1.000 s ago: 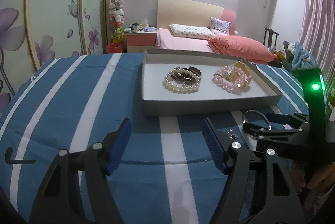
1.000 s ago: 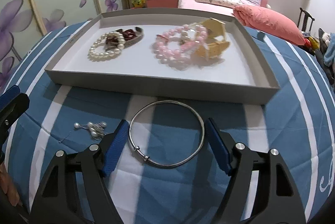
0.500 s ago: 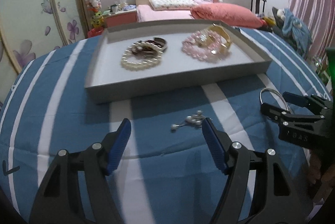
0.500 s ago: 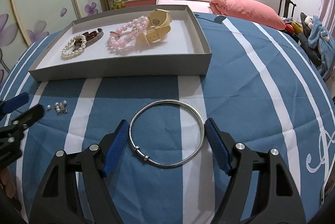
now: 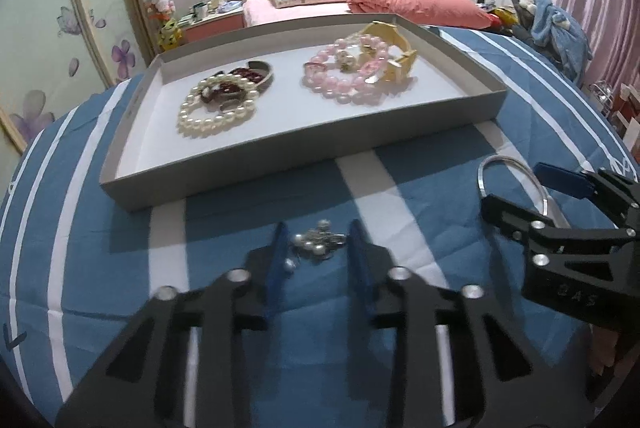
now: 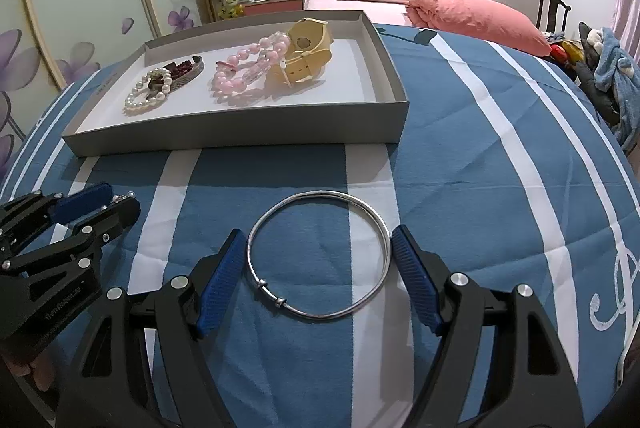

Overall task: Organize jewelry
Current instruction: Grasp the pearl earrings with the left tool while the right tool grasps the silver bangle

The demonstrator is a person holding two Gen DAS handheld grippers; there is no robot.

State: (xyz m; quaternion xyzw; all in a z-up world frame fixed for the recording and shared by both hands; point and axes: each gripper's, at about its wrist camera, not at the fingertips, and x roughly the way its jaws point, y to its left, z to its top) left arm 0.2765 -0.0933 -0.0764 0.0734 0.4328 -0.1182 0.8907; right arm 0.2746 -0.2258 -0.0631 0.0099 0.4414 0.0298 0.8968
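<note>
A small pearl cluster pin [image 5: 316, 244] lies on the blue striped cloth in front of the grey tray [image 5: 280, 168]. My left gripper [image 5: 318, 228] straddles it with its jaws closing; the blue pads stand just either side of the pearls and a thin gap still shows. A thin silver bangle [image 6: 320, 193] lies flat to the right, with my right gripper [image 6: 318, 232] open around it and its pads just outside the ring. The tray holds a white pearl bracelet [image 5: 216, 112], a dark red bangle [image 5: 252, 74], a pink bead bracelet [image 5: 344, 84] and a yellow watch [image 5: 396, 60].
The tray's front wall [image 6: 240, 136] rises just beyond both grippers. The blue and white striped cloth [image 6: 500, 168] stretches to the right. Behind the table stand a pink bed [image 6: 460, 12], a nightstand and flowered wardrobe doors [image 6: 80, 8].
My left gripper slid right and down onto the pearl cluster, and its jaws narrowed from wide to close around it. The right gripper stayed still around the bangle.
</note>
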